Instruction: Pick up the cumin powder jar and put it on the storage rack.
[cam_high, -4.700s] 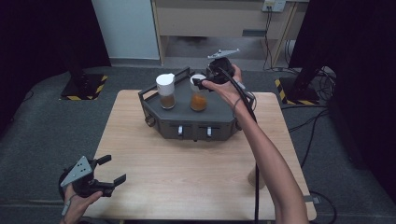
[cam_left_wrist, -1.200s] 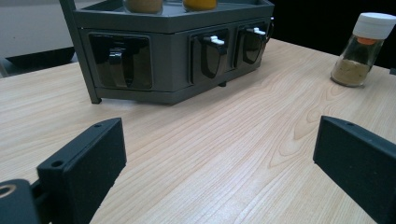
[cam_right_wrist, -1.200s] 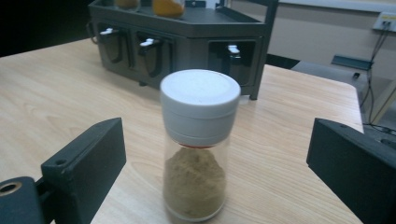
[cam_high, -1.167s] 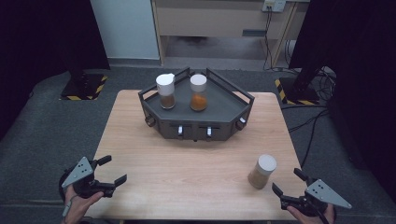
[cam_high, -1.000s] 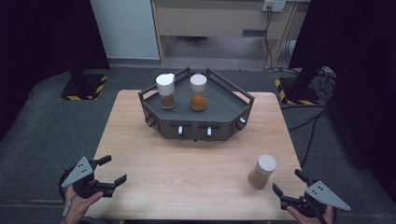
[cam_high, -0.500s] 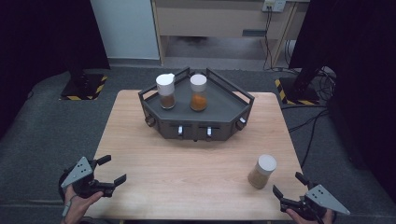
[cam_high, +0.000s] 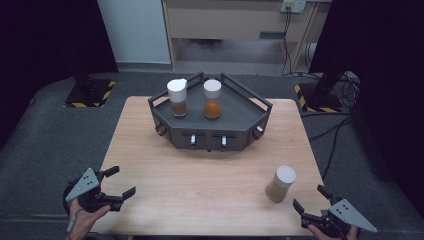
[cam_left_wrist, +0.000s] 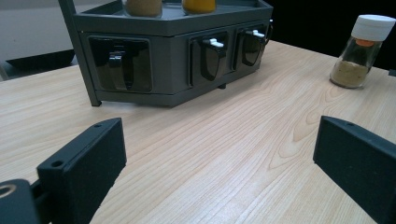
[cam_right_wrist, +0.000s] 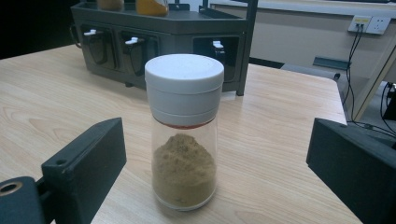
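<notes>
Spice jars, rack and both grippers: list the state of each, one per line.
Tan spice jar: upright on the table, capped, free.
Brown spice jar: upright on the rack, capped.
Orange spice jar: upright on the rack, capped.
Rack: its front drawers closed.
Left gripper: open, empty.
Right gripper: open, empty, beside the tan spice jar.

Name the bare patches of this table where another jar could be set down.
Free: the wide wood between the grey rack and near edge, left of the lone spice jar. Crowded: the rack's back-left, holding two jars.
</notes>
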